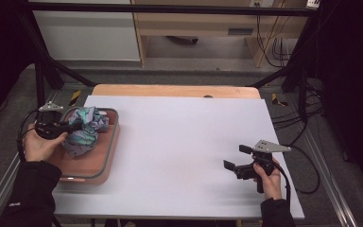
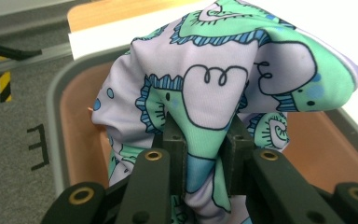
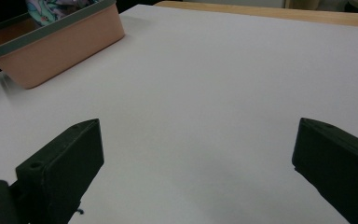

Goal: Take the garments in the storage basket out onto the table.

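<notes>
Already pinched: patterned cloth (image 2: pixel 223 88), lilac with green and blue drawings, bunched in a loose heap and hanging a little over the pink bin (image 1: pixel 105 156) with the grey rim. Gripped low on one fold by the left claw (image 2: pixel 204 140), jaws narrow and pressed on the fabric from both sides, seen clearly in the left gripper view. Most of the cloth bulging above and beyond the jaws, so lies forward and up from the claw, not under it. No clear long axis yet, only a crumpled lump; lower edges trailing down inside the bin, perhaps touching its floor, hard to tell.

From the high view, same cloth (image 1: pixel 84 130) at the far-left part of the bin, left claw (image 1: pixel 68 126) entering from the left side, held by the left hand (image 1: pixel 41 144). Bin standing at the left edge of the white counter (image 1: pixel 189 142), long side running away from the person.

Right claw (image 1: pixel 234 168) well apart, low over the bare counter at the right, jaws spread wide, holding nothing; in the right gripper view the bin (image 3: pixel 60 51) far off at the upper left.

Judging from this: left hand clearly the nearer one and already in charge. Next move probably lifting the cloth straight up, clear of the rim, then carrying it rightward to the open counter, where the right claw could take a second corner. Risk: trailing edge catching on the rim.
</notes>
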A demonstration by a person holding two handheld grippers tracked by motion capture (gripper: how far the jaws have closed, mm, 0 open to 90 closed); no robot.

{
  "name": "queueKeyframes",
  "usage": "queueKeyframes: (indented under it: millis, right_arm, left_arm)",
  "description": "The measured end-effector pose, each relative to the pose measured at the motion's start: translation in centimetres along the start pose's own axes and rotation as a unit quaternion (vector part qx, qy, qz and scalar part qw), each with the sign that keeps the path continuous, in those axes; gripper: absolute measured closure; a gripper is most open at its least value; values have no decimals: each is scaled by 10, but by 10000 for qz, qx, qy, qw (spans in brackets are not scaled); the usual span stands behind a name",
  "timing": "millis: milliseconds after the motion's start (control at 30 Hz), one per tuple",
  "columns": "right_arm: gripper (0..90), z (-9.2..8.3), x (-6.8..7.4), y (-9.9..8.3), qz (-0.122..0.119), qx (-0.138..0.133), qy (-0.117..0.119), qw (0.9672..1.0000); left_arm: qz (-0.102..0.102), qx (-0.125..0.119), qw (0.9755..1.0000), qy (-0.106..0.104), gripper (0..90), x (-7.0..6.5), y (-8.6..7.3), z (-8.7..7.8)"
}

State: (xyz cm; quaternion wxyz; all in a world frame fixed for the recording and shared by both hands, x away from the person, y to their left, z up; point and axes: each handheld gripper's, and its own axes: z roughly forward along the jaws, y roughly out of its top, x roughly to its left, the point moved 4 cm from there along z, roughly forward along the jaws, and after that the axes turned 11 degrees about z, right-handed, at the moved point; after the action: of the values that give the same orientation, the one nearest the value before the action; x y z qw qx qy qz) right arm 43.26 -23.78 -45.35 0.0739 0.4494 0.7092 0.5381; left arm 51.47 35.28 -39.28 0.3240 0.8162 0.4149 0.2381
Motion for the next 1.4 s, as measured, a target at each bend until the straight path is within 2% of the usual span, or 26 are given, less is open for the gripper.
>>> queueKeyframes:
  millis: [300, 467, 1033, 1400]
  right_arm:
    - [25, 1, 1, 0, 17, 14, 4, 10000]
    - [25, 1, 1, 0, 18, 18, 5, 10000]
    - [25, 0, 1, 0, 14, 14, 6, 10000]
    - [25, 0, 0, 0, 7, 22, 5, 10000]
  left_arm:
    - [30, -186, 9998, -110, 750, 0, 8, -24]
    - [125, -257, 9995, -161, 750, -4, 15, -36]
    - [368, -478, 9976, -332, 750, -20, 34, -62]
    - [572, -680, 9950, -462, 750, -35, 50, -76]
